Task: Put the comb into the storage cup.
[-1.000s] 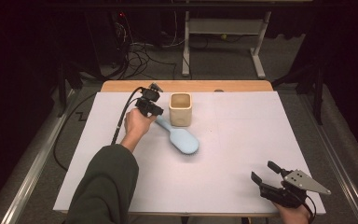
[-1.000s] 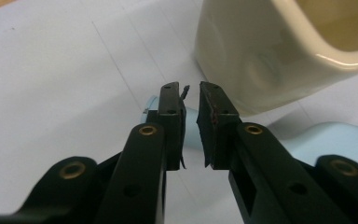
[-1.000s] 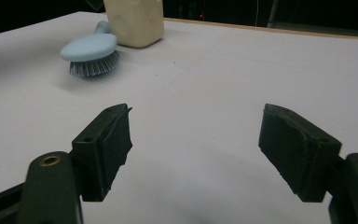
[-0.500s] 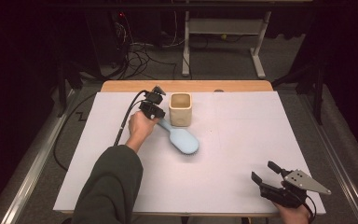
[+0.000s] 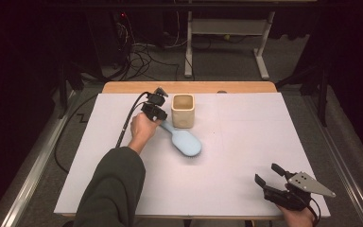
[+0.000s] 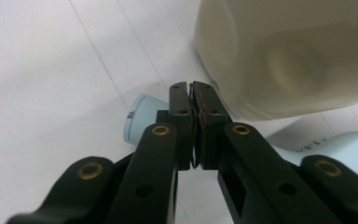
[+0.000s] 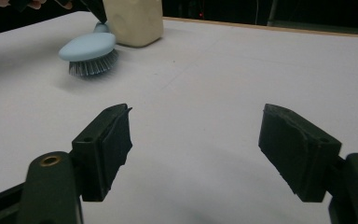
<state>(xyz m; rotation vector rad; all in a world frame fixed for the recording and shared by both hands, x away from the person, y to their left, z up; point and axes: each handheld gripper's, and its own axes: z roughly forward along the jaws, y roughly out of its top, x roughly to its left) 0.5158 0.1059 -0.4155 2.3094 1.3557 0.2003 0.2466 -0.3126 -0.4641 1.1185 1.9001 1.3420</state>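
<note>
Sitting on the white tabletop [image 5: 246, 189], with most of the job left to do. Cup [image 5: 183, 110] upright, looks empty. Brush [image 5: 185, 142] flat, bristles down, handle just beside cup, not picked up yet. Left gripper [image 6: 190, 86] jaws pressed together right over the handle, nothing seen between. Right gripper [image 5: 268, 172] jaws wide apart, holding nothing, far from brush. Left to do, most likely: grab, lift, drop in cup.

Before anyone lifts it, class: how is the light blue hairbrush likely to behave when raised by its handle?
The hairbrush looks like rigid plastic, so probably stiff. Its broad head sits far from the handle, so it may droop or swing. The smooth handle could slip in the left gripper.
</note>
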